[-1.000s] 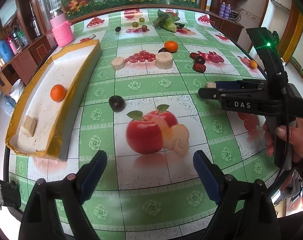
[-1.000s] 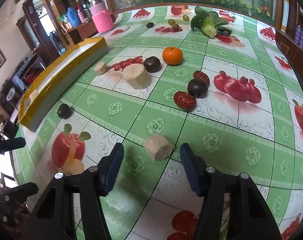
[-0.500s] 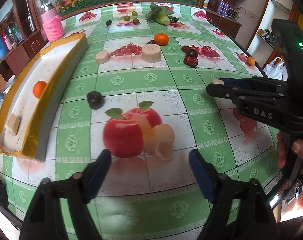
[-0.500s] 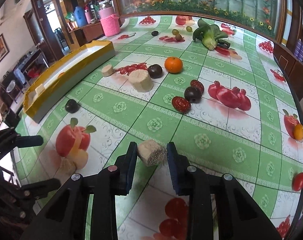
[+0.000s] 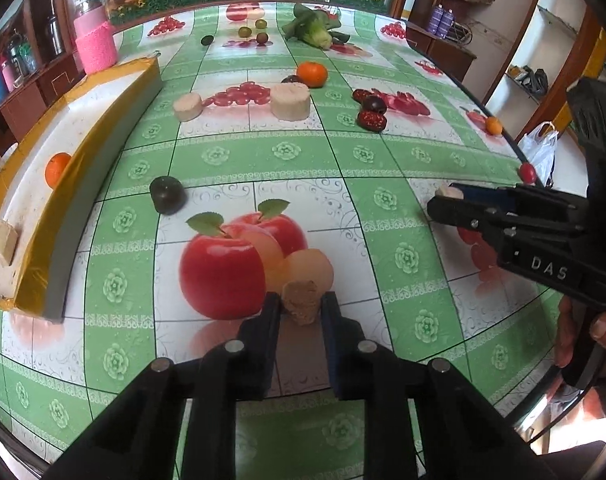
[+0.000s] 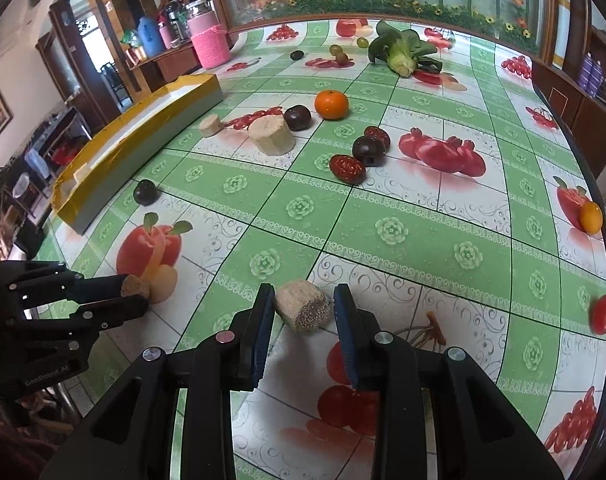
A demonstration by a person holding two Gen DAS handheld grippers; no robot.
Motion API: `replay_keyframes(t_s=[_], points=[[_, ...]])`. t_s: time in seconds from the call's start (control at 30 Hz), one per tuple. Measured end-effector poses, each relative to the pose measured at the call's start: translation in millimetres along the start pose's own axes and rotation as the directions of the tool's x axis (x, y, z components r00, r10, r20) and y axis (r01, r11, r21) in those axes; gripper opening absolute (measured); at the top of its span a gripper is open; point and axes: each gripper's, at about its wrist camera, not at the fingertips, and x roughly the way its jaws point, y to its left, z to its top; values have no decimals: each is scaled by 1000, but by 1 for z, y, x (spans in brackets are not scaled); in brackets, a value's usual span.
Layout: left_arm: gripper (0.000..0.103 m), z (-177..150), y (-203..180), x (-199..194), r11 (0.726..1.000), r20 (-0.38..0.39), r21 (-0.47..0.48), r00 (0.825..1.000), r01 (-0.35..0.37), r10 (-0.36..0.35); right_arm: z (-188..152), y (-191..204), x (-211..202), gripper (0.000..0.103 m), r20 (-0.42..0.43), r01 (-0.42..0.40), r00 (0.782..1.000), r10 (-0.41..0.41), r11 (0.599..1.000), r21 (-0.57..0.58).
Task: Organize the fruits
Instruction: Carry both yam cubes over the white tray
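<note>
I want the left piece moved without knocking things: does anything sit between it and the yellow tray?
Nothing visible sits directly between them. The left gripper is shut on the tan chunk, and bare tablecloth runs to the yellow tray. The dark plum lies farther up, beside that path.

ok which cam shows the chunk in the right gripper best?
Right wrist view: the tan chunk sits close up between the right gripper pads, side and speckled cut end both visible. The left wrist view shows only its pale tip poking past the right gripper's fingers, seen side-on.
</note>
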Motion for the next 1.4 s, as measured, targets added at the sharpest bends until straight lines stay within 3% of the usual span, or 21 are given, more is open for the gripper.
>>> replay_keyframes(t_s=[0.37, 0.63, 1.4], points=[[23, 5, 2, -21, 1000, 40, -2, 999, 29, -29, 2, 18, -5, 30, 0, 0, 1000, 0, 1000, -22], [23, 8, 28, -42, 998, 101, -56, 994, 40, -34, 15, 32, -1, 30, -10, -1, 1000, 0, 1000, -29], [23, 18, 165, -82, 969, 188, -242, 977, -54, 102, 85, 135, 27, 29, 35, -60, 997, 67, 981, -187]])
